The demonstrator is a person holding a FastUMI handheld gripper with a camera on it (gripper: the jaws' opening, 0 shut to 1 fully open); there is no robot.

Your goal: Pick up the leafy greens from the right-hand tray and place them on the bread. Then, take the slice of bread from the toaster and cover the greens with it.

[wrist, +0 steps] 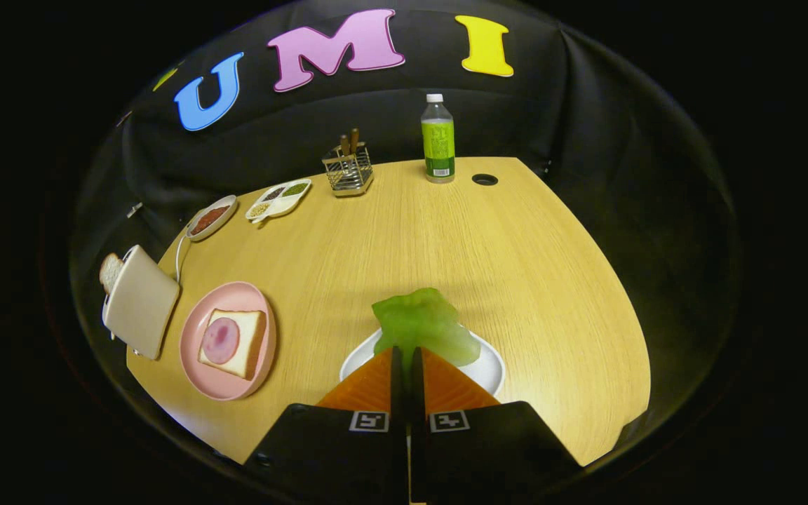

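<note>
Gripper [407, 351]: jaws drawn nearly together, pinching the near edge of the leafy greens [423, 324], which spread just beyond the fingertips above the white tray [489, 370] near the desk's [516, 266] near edge. Whether the greens are lifted clear of the tray cannot be told. The grasp appears made; transfer is not yet done. The pink plate [197, 365] at the near-left corner carries bread [253, 344] with a round meat slice [221, 340] and no greens. The toaster [141, 301] beside the plate at the left edge holds its bread slice [110, 271]. Both placements remain outstanding.
</note>
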